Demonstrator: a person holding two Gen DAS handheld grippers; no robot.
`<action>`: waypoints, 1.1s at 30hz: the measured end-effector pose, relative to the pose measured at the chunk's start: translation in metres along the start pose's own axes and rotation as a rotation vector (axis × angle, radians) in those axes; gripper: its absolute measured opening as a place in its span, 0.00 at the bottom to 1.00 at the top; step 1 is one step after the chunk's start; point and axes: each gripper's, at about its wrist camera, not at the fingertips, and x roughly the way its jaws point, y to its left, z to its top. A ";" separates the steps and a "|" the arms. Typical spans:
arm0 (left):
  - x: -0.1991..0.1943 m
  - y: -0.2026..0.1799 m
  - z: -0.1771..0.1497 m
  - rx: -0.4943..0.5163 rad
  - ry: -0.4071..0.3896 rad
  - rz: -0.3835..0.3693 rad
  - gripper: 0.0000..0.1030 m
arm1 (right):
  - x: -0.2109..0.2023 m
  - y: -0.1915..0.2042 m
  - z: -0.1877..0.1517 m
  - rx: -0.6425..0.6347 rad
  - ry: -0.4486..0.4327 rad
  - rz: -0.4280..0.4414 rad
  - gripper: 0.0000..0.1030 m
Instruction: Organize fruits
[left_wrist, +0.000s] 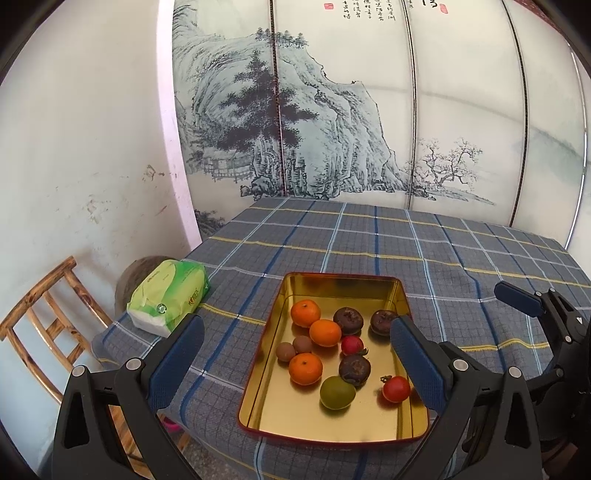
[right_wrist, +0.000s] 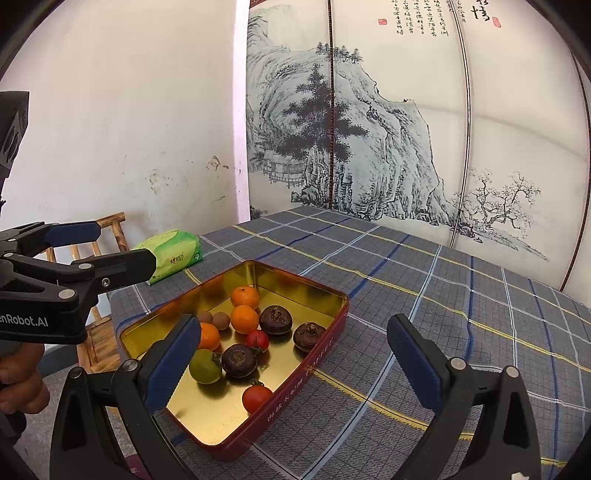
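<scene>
**Evidently, both grippers hang empty over a full tin**

Both tools hover short of the gold-lined tin, which sits on the checked tablecloth with every fruit inside it. The left gripper stands spread wide, its blue pads on either side of the tin, holding nothing. The right gripper is likewise wide open and empty, poised at the tin's right-hand long wall.

Inside the tin: three oranges run down the left-centre, two small brown longans lie just left of them, three dark wrinkled fruits sit toward the right wall, a green fruit rests near the front wall, and two red tomatoes, one at the centre and one at the front right.

Nothing outside the tin shows where sorted fruit should go, so grouping within it seems the likely step. A sound way: choose a fruit with free space round it, such as the front-right tomato, come straight down with the pads either side, and close gently, since it looks soft. The oranges touch or nearly touch their neighbours, so narrow the jaws beforehand to avoid nudging them.

A green tissue pack lies off the tin's far-left corner, well apart.
</scene>
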 end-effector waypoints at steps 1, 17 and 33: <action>0.000 0.001 -0.001 -0.001 0.001 0.000 0.97 | 0.000 0.000 0.000 0.002 -0.001 0.000 0.97; 0.001 0.002 -0.002 -0.001 0.006 0.002 0.98 | 0.000 0.001 0.000 0.002 0.003 0.002 0.98; 0.004 0.004 -0.003 -0.001 0.012 0.004 0.98 | 0.004 0.006 -0.006 0.006 0.015 0.007 0.98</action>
